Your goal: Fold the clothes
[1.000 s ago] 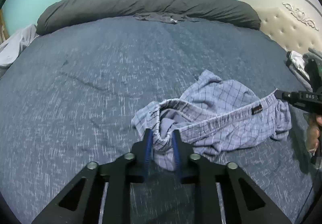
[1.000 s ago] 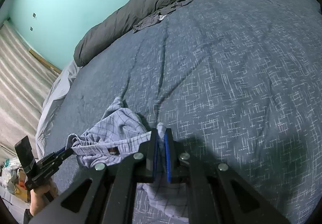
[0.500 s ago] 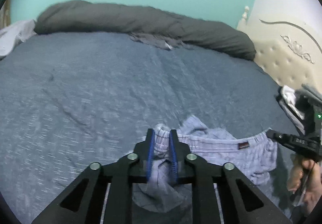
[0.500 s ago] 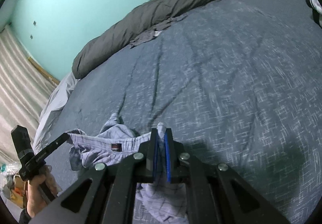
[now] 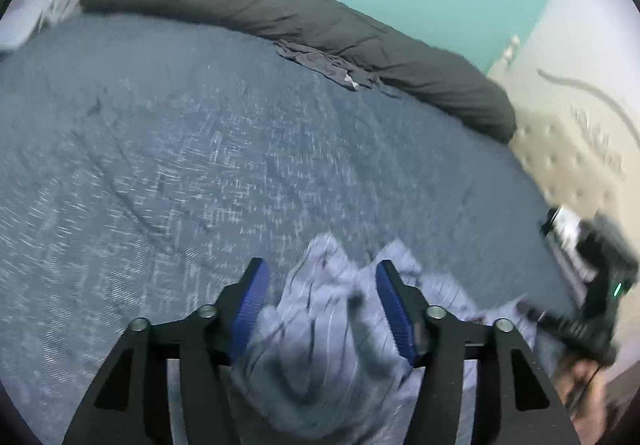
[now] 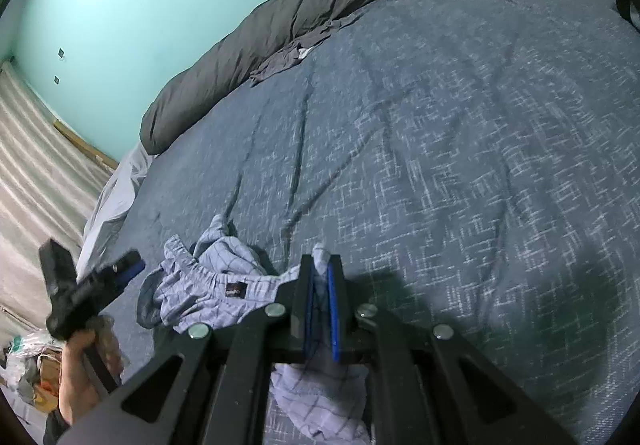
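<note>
Shorts (image 6: 208,285): one checked pair

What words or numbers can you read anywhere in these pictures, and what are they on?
None can be read.
Dark tag on the checked shorts: too small to read.
Lettering on the right gripper, seen from the left wrist: blurred.
</note>
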A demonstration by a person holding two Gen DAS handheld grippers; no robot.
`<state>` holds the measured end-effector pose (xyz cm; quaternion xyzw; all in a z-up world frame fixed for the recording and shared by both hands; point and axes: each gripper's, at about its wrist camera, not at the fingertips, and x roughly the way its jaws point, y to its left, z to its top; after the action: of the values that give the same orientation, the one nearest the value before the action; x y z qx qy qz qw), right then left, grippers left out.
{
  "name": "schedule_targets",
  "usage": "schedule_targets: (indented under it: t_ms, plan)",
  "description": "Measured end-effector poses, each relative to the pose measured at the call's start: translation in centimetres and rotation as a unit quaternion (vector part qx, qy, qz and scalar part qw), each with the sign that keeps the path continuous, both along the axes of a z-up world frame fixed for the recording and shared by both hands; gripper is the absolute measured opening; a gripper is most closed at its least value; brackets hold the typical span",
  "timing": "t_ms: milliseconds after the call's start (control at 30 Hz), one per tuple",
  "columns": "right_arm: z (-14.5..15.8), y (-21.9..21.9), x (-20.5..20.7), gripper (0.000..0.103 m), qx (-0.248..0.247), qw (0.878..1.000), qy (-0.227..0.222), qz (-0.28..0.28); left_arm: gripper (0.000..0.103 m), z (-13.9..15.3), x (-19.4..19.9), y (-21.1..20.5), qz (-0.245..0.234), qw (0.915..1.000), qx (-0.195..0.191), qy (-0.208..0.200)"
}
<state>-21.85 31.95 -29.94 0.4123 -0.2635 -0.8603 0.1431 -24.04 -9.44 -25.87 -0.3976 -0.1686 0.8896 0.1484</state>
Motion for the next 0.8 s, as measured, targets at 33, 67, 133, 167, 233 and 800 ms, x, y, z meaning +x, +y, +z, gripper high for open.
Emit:
schedule_targets:
  t_ms: [33,67,133,167,233,800]
  plan:
    - [0.0,0.0,-0.1,0.006,0.0,1.0,0.0,0.001,0.064,-0.2,-0.8,-0.1,0.001,0.9999,0.009,-0.008]
    - [0.0,0.0,-0.1,0.006,0.001,1.0,0.001,0.001,0.064,-0.4,-1.7,-0.1,-0.001,0.9997,0.015,-0.017]
    - [0.0,0.2,-0.1,0.006,-0.001,1.0,0.001,0.0,0.064,-0.9,-3.3,0.1,-0.003,0.9993,0.016,-0.032]
    - [0.0,0.3,-0.1,0.006,-0.001,1.0,0.001,0.0,0.064,-1.3,-3.9,0.3,-0.005,0.999,0.017,-0.042]
    - [0.0,0.3,-0.1,0.006,-0.001,1.0,0.001,0.002,0.063,-2.1,-4.7,0.8,-0.014,0.9978,0.024,-0.061]
    - [6.6,-0.6,3.7,0.006,0.019,0.996,0.086,0.022,0.007,8.4,4.0,2.2,-0.044,0.9981,-0.03,0.03]
